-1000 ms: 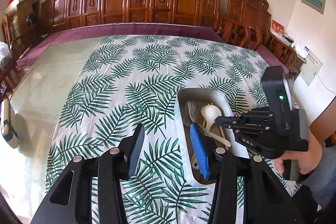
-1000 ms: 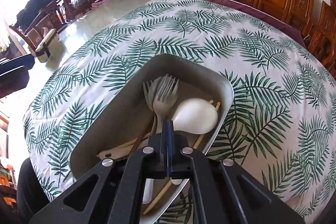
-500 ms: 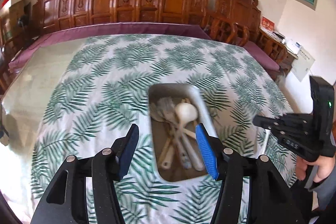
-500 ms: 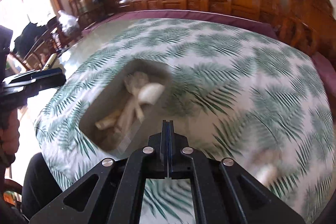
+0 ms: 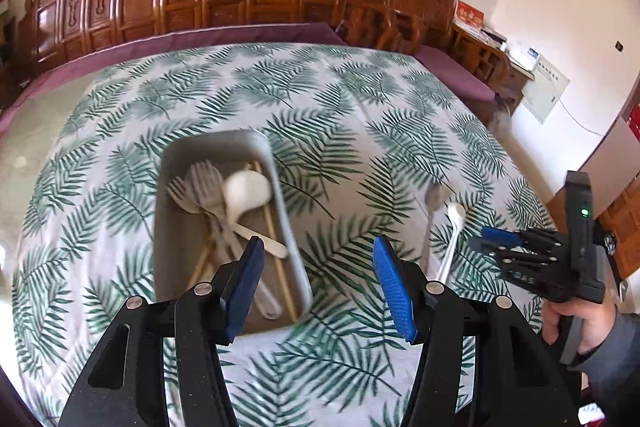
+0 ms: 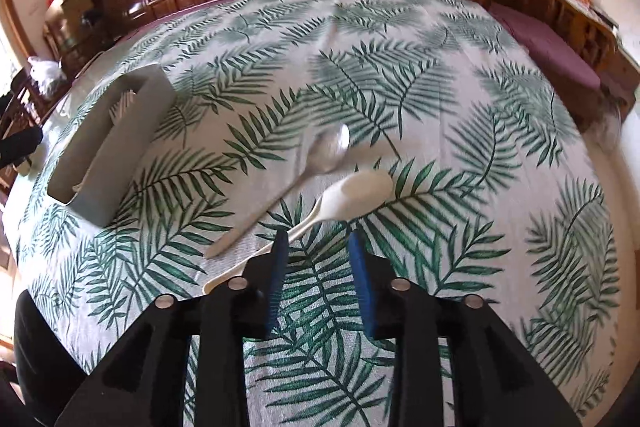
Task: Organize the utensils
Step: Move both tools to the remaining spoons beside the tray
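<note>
White spoon (image 6: 352,193): lain on the tablecloth (image 6: 400,67) beside a metal spoon (image 6: 320,155); judged light, stiff, slippery.
Hold: handle advised.
Tray (image 5: 176,195): forks and chopsticks held.
Right gripper (image 6: 318,283): jaws opening, nothing between.
Left gripper (image 5: 320,285): spread, empty.

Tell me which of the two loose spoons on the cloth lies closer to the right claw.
The white spoon: its handle runs just ahead of the opening, empty right claw. The metal spoon lies farther off, toward the tray.
</note>
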`<control>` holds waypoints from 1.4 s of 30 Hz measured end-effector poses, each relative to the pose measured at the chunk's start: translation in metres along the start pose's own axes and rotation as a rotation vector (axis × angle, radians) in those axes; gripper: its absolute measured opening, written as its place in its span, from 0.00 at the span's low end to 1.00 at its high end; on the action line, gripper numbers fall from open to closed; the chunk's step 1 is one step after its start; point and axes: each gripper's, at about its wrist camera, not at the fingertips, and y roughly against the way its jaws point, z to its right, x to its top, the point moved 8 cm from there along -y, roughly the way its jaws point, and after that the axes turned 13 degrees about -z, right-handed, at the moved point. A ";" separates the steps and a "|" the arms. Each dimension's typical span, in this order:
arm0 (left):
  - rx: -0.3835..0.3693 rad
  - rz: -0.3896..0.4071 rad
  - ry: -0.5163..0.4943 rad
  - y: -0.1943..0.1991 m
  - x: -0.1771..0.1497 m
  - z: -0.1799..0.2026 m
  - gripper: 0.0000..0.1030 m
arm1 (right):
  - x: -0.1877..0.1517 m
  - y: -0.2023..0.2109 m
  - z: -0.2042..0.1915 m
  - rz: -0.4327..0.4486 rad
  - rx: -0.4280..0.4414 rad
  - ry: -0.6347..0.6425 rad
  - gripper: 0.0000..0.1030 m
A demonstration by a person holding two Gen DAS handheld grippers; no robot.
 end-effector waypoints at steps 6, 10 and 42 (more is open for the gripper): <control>-0.006 -0.026 -0.028 -0.008 -0.010 0.020 0.52 | 0.008 -0.022 -0.006 -0.008 0.004 -0.059 0.48; -0.007 -0.036 -0.038 -0.011 -0.012 0.027 0.52 | 0.011 -0.028 -0.009 -0.009 -0.058 -0.038 0.47; 0.056 -0.265 -0.195 -0.158 0.012 0.131 0.38 | -0.023 -0.005 0.074 -0.028 0.022 -0.018 0.08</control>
